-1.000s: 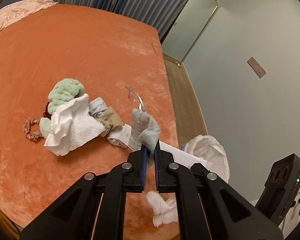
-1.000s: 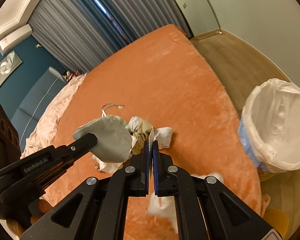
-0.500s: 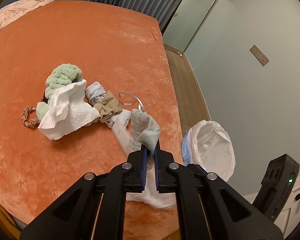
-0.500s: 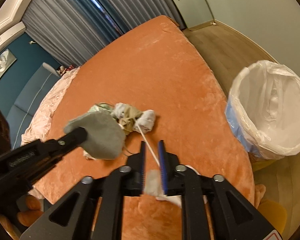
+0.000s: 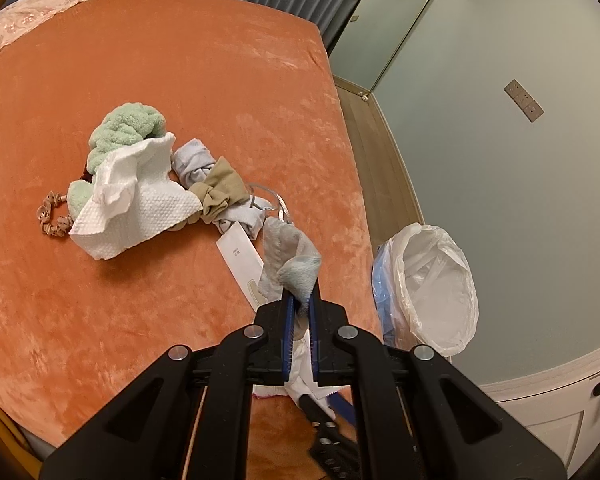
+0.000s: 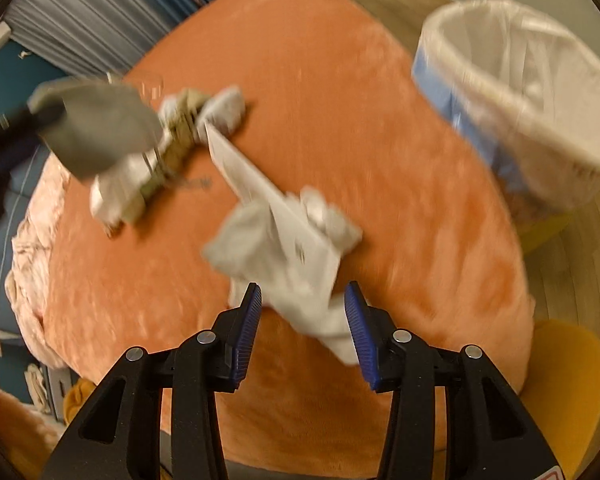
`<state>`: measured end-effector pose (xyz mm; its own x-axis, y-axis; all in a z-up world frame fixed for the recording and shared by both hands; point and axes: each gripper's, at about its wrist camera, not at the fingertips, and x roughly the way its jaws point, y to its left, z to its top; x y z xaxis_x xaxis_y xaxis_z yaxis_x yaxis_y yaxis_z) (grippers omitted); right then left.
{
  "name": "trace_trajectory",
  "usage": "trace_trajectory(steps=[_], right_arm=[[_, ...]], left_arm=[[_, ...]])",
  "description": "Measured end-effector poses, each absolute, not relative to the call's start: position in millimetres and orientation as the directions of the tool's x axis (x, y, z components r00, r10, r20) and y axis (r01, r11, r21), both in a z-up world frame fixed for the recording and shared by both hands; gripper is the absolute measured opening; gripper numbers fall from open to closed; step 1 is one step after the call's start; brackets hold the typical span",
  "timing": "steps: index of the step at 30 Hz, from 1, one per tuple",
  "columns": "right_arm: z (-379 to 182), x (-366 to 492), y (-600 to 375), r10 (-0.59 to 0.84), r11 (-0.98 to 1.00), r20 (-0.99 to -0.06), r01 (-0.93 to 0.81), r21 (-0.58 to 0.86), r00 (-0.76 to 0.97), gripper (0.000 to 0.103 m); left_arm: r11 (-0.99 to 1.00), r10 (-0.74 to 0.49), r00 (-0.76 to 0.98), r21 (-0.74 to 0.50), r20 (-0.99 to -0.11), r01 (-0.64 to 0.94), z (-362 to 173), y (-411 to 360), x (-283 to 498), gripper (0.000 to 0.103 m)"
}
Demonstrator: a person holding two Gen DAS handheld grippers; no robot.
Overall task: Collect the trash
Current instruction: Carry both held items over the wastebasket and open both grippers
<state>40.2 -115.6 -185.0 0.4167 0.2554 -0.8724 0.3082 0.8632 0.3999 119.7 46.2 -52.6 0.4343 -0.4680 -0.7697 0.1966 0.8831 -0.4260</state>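
Note:
My left gripper (image 5: 299, 304) is shut on a grey-blue cloth (image 5: 288, 256) and holds it above the orange bed (image 5: 180, 80). The cloth also shows in the right wrist view (image 6: 96, 128). My right gripper (image 6: 303, 308) is open, its jaws on either side of a crumpled white tissue (image 6: 276, 264) and a flat white paper packet (image 6: 260, 184) lying on the bed. A bin with a white bag (image 5: 432, 280) stands on the floor beside the bed; it also shows in the right wrist view (image 6: 532, 80).
A pile lies on the bed: a green towel (image 5: 128, 128), a white paper towel (image 5: 136, 204), a tan cloth (image 5: 220, 192), a pale cloth (image 5: 196, 164) and a scrunchie (image 5: 52, 220). A yellow stool (image 6: 564, 368) stands by the bed's edge.
My right gripper has opened and dropped close over the white tissue and packet. The left gripper has risen with the cloth still in it, and the bin is nearer in the right view.

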Motion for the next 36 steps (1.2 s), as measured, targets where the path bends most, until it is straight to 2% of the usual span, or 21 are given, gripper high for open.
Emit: trace_trajectory(steps=[4,7,12,19,26,36], right_arm=[[-200.7,41.0,-103.9,0.251,0.877,-0.89,0.3,0.375,0.38,0.041],[-198.5,45.0,-98.8,0.226,0.902,-0.902,0.271,0.336,0.367,0.009],[-167.4,40.5,-97.7,0.219,0.901,-0.872,0.251,0.353,0.437,0.008],[-90.8,40.4,-111.8,0.227,0.88,-0.762,0.208,0.428,0.607,0.008],[-34.6,46.3,-135.5,0.227,0.866,-0.678,0.174,0.469,0.699,0.008],[15.0,53.5,-182.0,0.155,0.866,-0.617,0.194,0.461,0.772,0.008]], left_arm=[[0.883,-0.469,0.426,-0.424,-0.773,0.203,-55.3,42.7,116.1,0.006],[0.884,-0.468,0.42,-0.42,-0.778,0.206,-57.3,40.5,113.5,0.006],[0.882,-0.472,0.421,-0.417,-0.775,0.221,-53.4,36.5,110.3,0.006],[0.869,-0.496,0.436,-0.429,-0.751,0.249,-36.0,29.4,106.7,0.006],[0.855,-0.519,0.468,-0.436,-0.715,0.281,-8.9,19.2,108.4,0.006],[0.831,-0.555,0.46,-0.432,-0.693,0.352,13.3,-25.2,115.9,0.006]])
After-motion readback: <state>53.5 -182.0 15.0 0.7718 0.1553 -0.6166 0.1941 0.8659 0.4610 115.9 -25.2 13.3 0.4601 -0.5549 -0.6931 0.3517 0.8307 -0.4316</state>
